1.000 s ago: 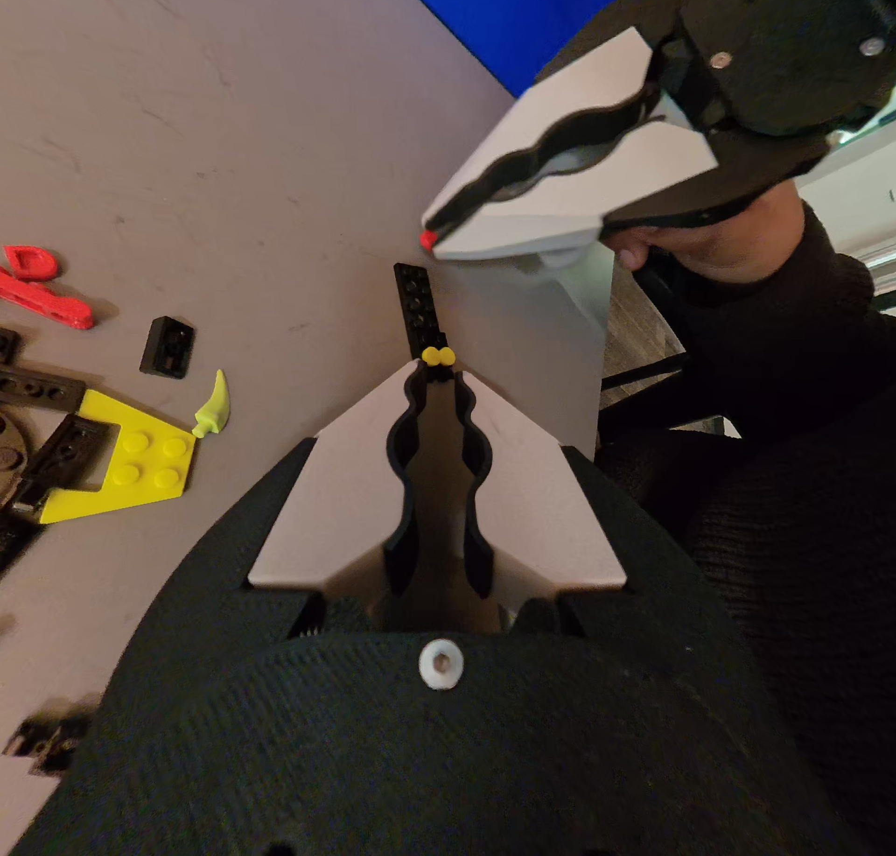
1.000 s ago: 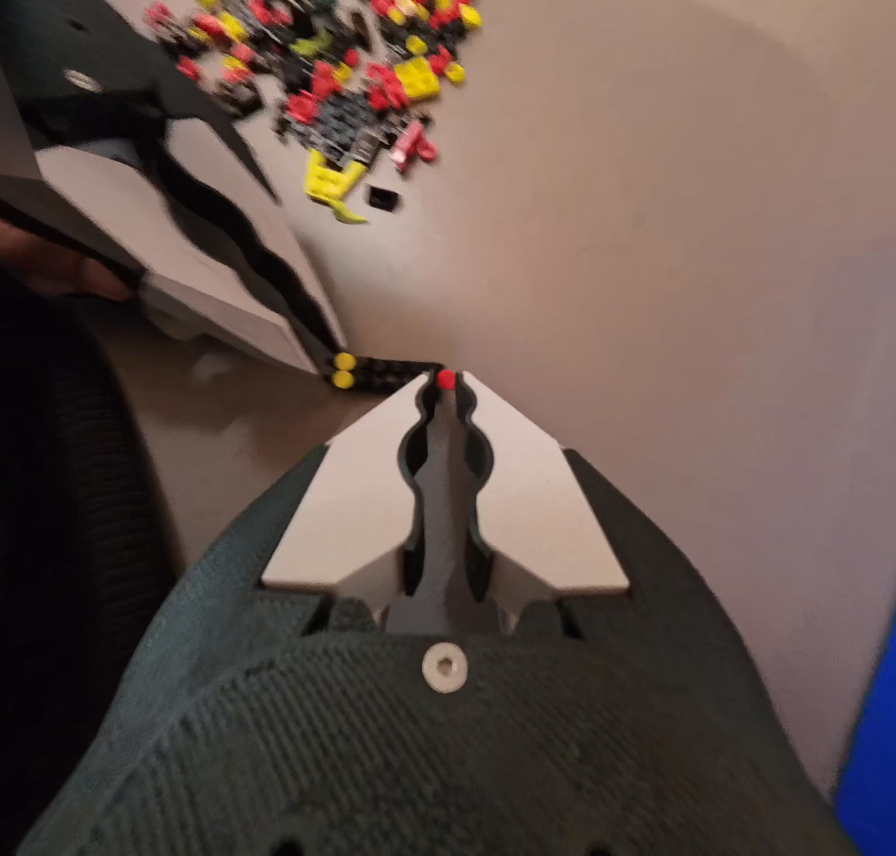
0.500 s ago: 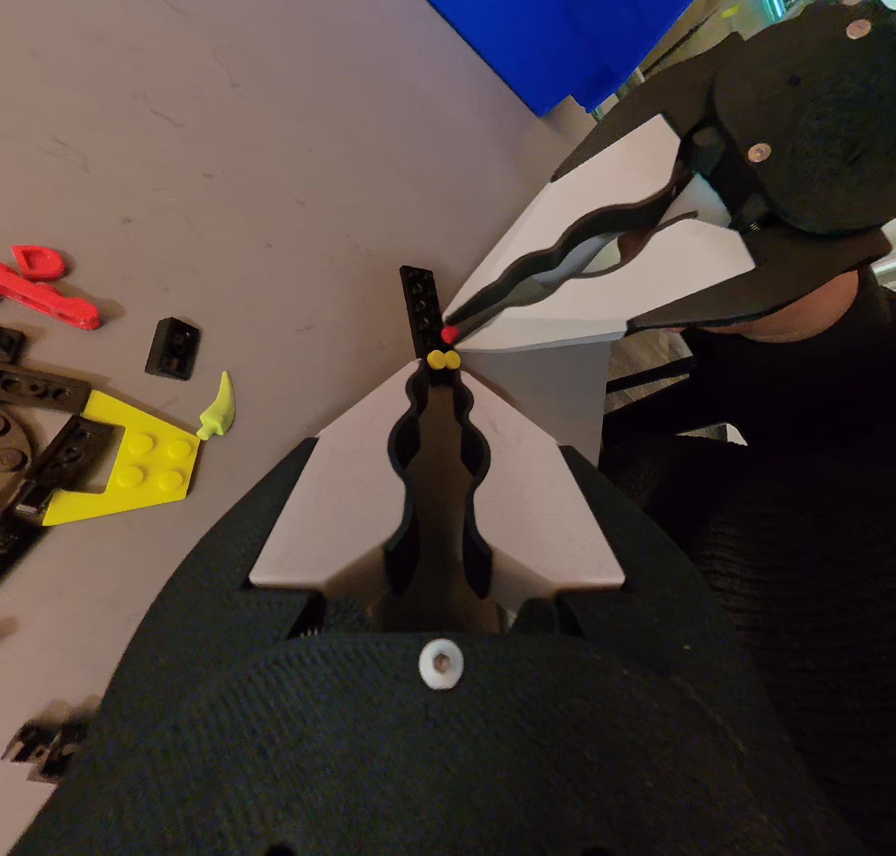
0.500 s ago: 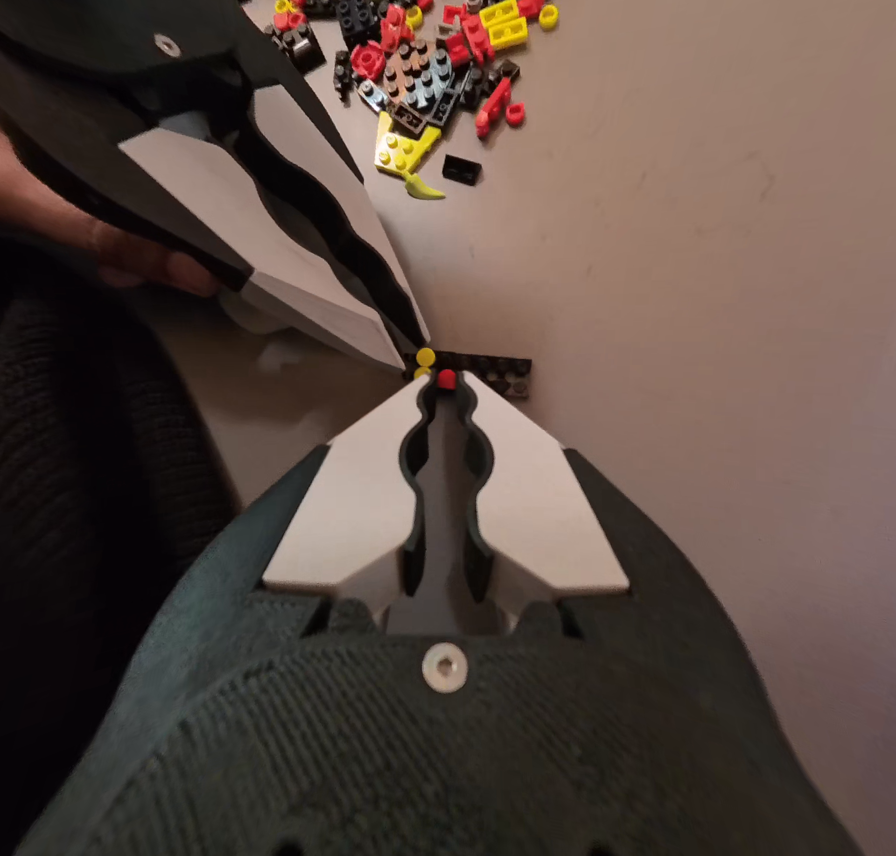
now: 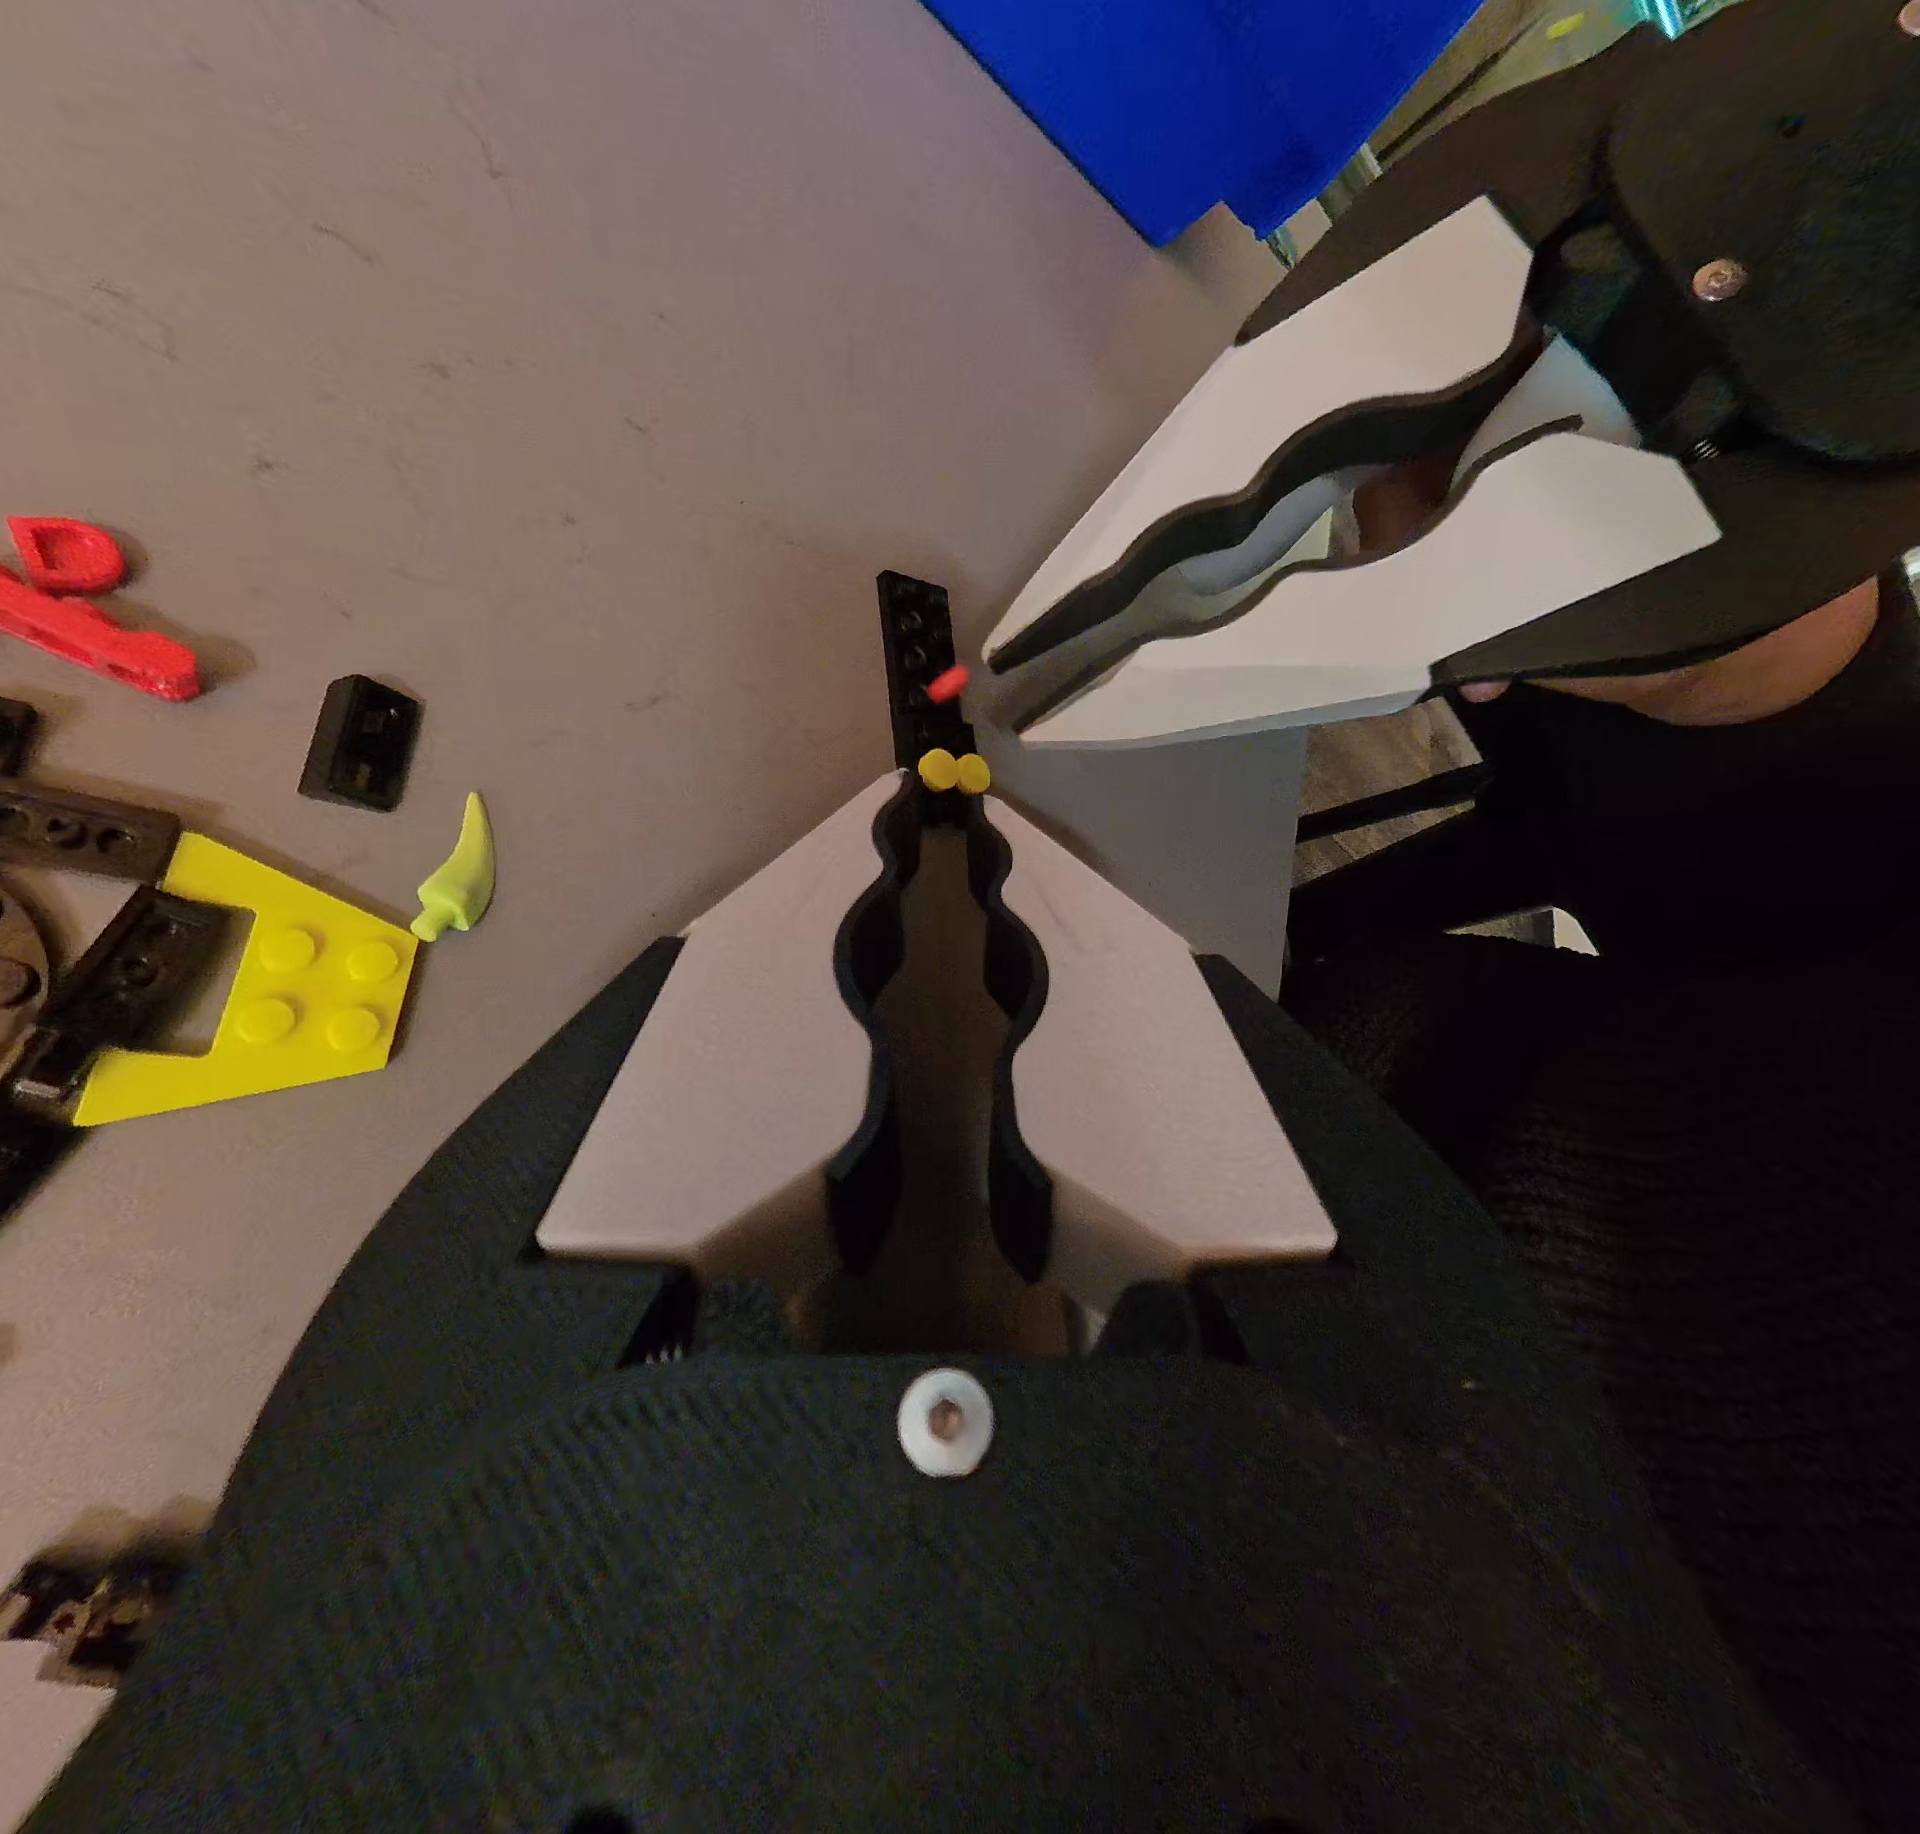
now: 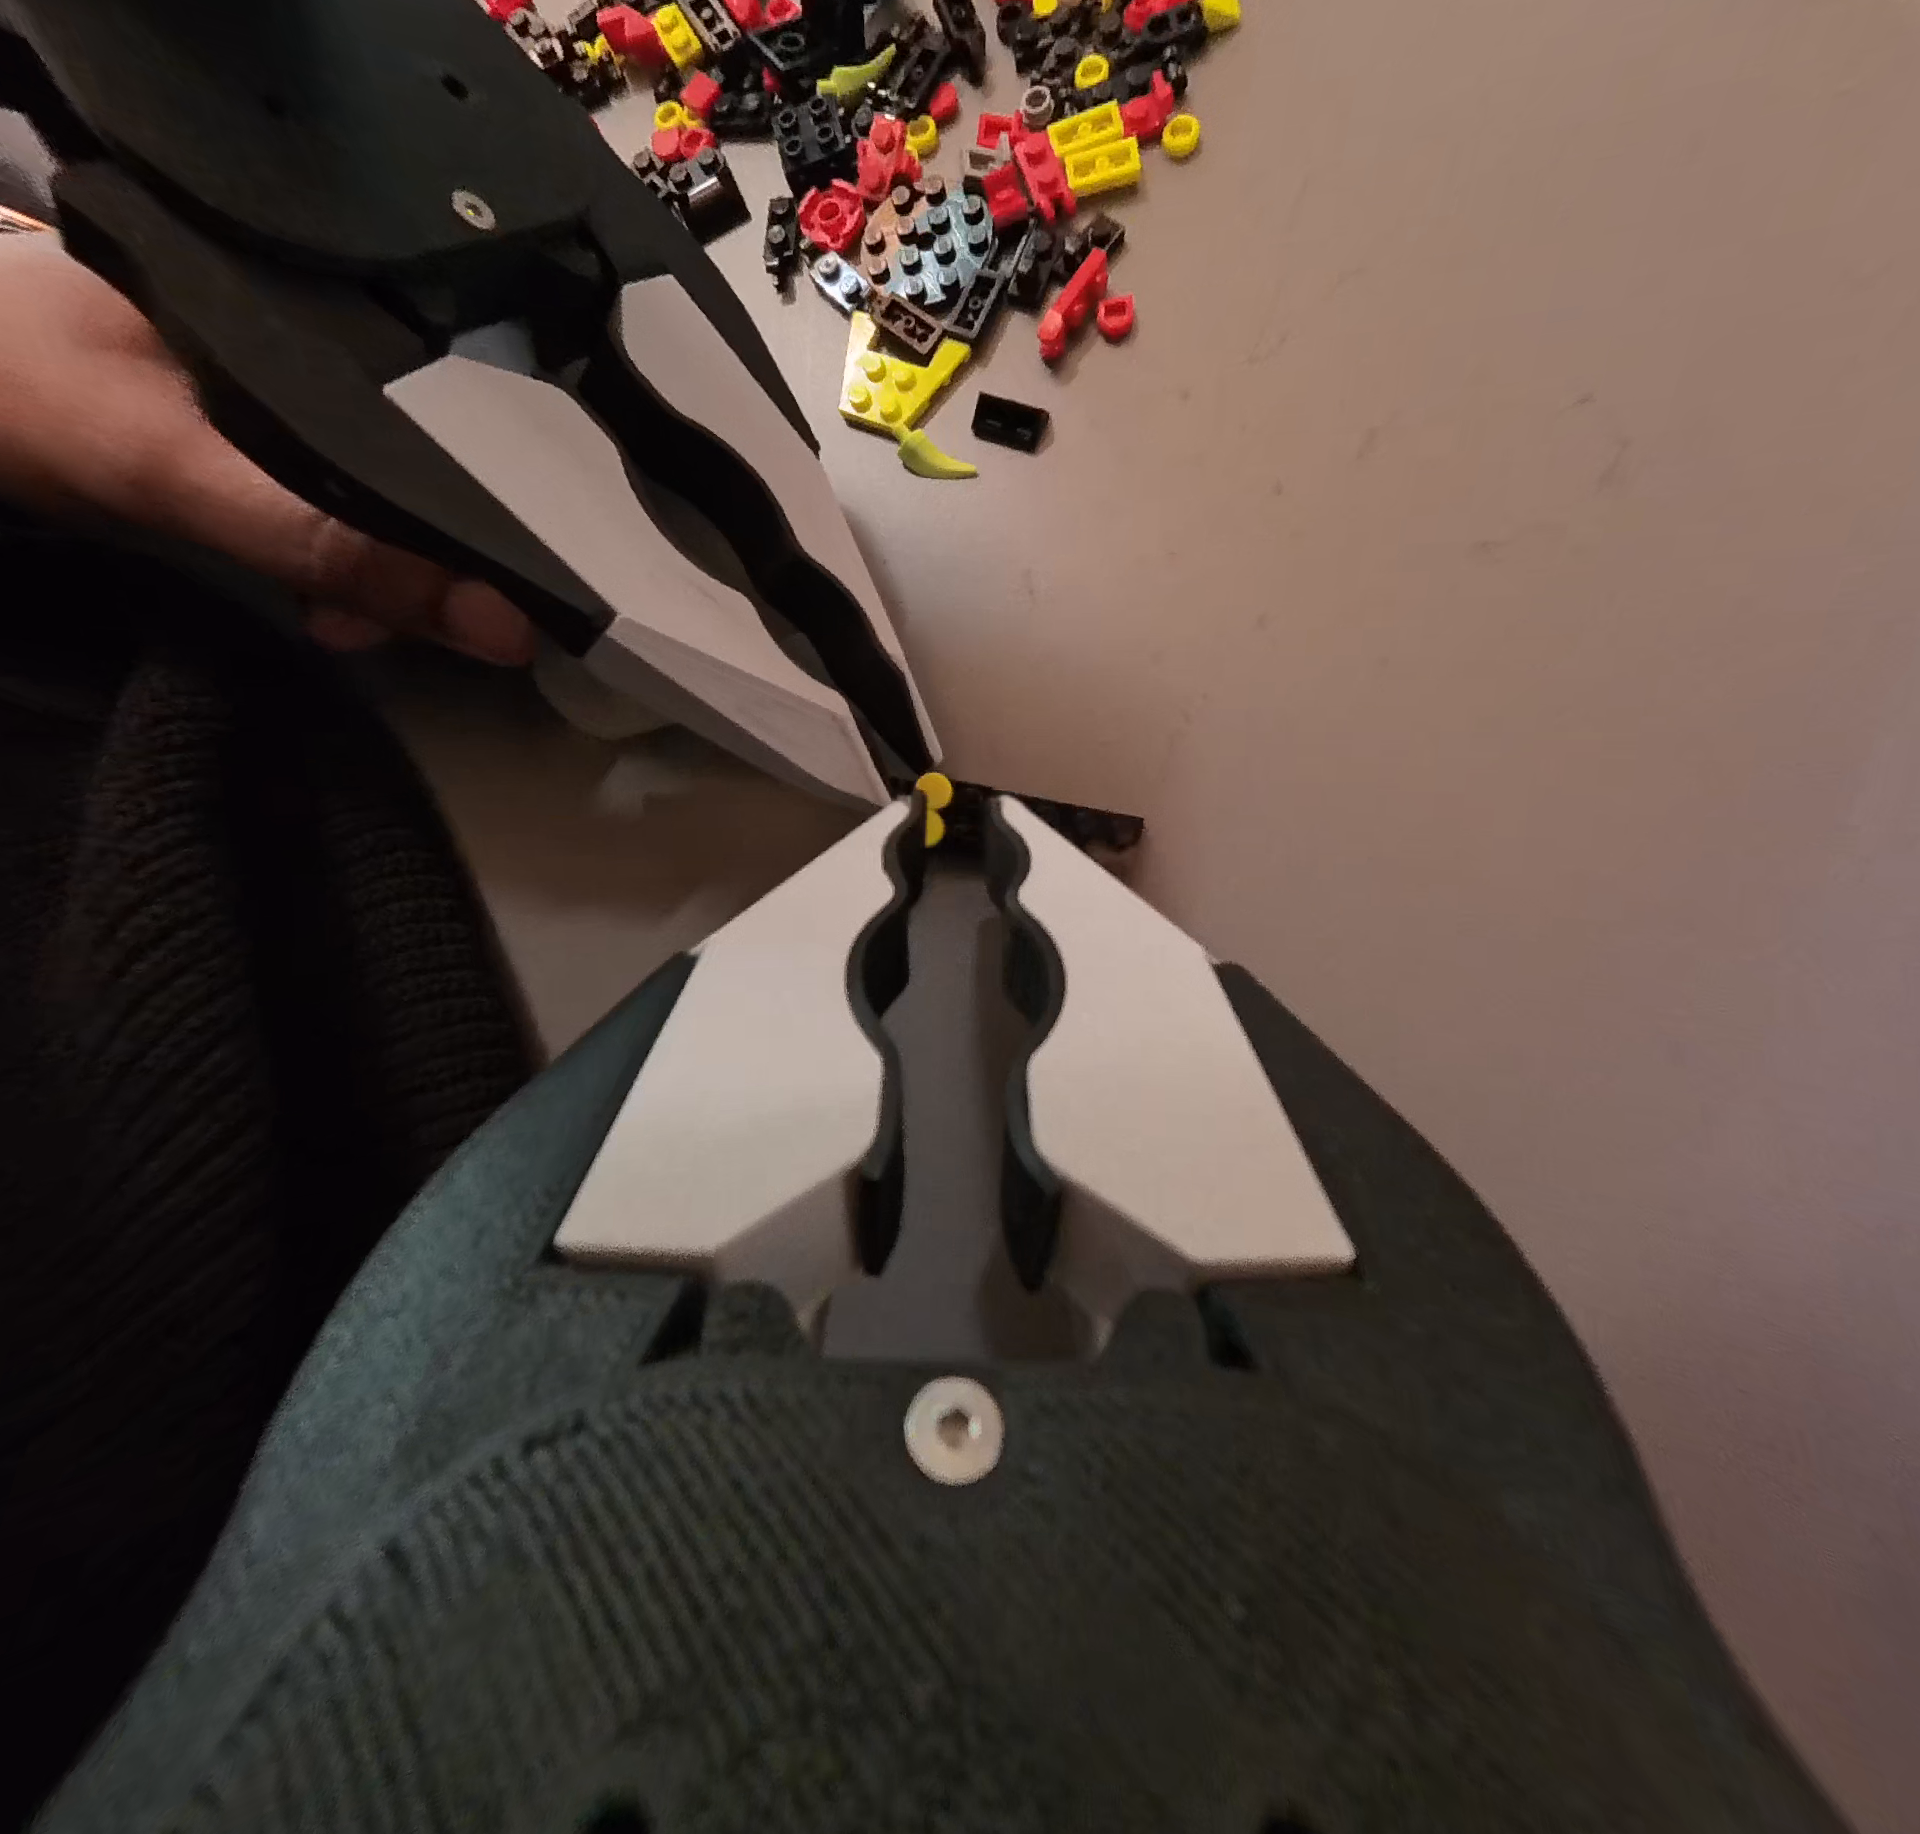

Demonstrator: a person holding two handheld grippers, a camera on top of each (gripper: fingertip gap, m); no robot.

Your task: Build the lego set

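My left gripper (image 5: 940,797) is shut on the near end of a long black plate (image 5: 914,631), which carries two yellow round studs (image 5: 956,770) beside my fingertips. A small red round piece (image 5: 948,685) sits tilted on the plate a little beyond the yellow studs. My right gripper (image 5: 1003,691) comes in from the right, its tips slightly apart just short of the red piece. In the right wrist view my right gripper (image 6: 956,823) has nothing between its jaws; the yellow studs (image 6: 932,789) and black plate (image 6: 1091,826) show past it, and the left gripper (image 6: 909,776) meets them from the upper left.
A pile of red, yellow and black pieces (image 6: 935,153) lies farther along the table. Nearer lie a yellow wedge plate (image 5: 301,995), a lime claw (image 5: 462,875), a small black brick (image 5: 362,742) and red pieces (image 5: 94,631). A blue bin (image 5: 1195,49) stands near the table edge.
My right gripper brought the red piece down onto the black plate, let go of it and drew back slightly. The left gripper kept holding the plate still.
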